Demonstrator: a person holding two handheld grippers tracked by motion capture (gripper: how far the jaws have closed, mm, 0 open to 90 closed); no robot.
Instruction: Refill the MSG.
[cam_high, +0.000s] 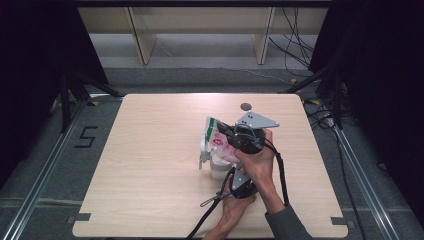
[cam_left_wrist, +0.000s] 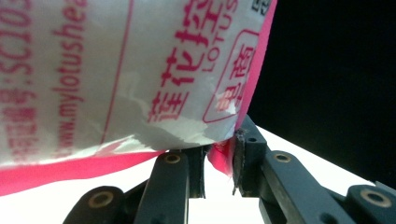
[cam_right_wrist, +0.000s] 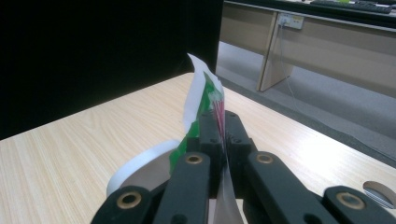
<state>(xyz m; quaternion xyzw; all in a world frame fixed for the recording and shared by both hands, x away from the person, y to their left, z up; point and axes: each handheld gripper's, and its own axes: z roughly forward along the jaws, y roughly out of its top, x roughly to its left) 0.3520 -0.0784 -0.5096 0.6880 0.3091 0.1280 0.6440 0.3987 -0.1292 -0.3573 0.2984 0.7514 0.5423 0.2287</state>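
Observation:
A white plastic bag with pink and green print hangs over a white cup near the middle of the table. My right gripper comes from the right and is shut on the bag's top edge; in the right gripper view the green-and-white bag edge sticks up from the closed right gripper, with the cup's rim below. My left gripper sits nearer the person, just under the bag. In the left gripper view the bag looms close, and its bunched pink corner is pinched in the left gripper.
The wooden table has a small grey disc set in it at the back, also seen as the disc at lower right. Wooden desk legs and cables lie beyond the far edge. Black curtains flank both sides.

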